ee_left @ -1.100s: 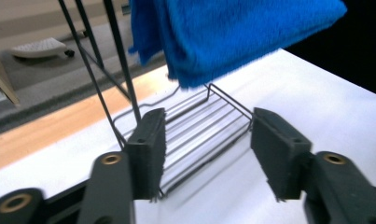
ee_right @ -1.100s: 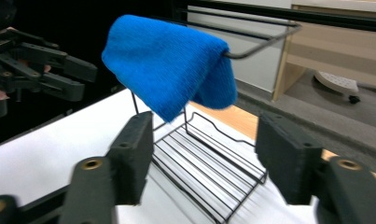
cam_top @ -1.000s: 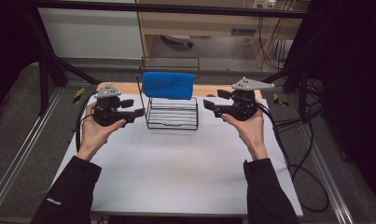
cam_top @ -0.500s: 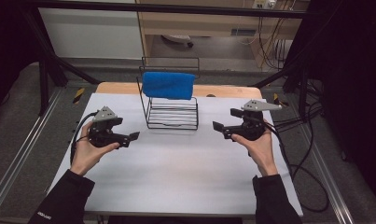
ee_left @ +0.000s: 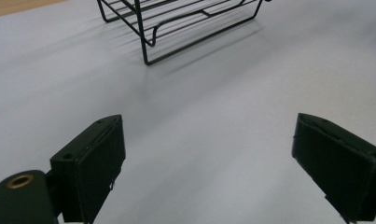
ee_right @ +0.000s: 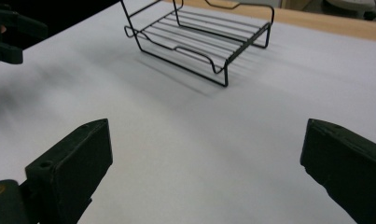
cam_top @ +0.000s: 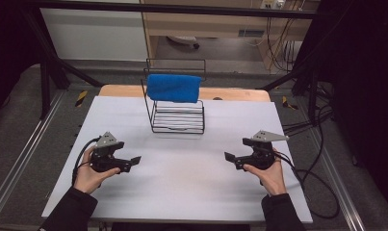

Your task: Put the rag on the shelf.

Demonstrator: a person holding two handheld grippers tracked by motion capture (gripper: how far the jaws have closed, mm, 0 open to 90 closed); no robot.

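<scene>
Surface (cam_top: 182, 192): white top with a wooden strip along the far edge. No brand, label or readable writing can be made out on any item.

Wire rack (cam_top: 178, 115): black, standing on the far middle of the surface, upright back frame rising behind a low slatted tray. In the left gripper view its near corner (ee_left: 176, 28) shows at the top; in the right gripper view the slatted tray (ee_right: 204, 39) shows empty.

Blue cloth (cam_top: 174, 87): draped over the rack's upper bar, hanging flat.

Left tool (cam_top: 129, 162): held in the person's left hand (cam_top: 88, 173) over the near left of the surface, jaws spread wide with nothing between them, well apart from the rack. Cable loops from its back.

Right tool (cam_top: 232, 158): held in the right hand (cam_top: 268, 173) over the near right, jaws likewise spread and empty, grey three-cornered plate on top.

Change: half a second ago both tools were farther from the person, nearer the rack; both have drawn back toward the near edge. Rack and cloth are unmoved.
</scene>
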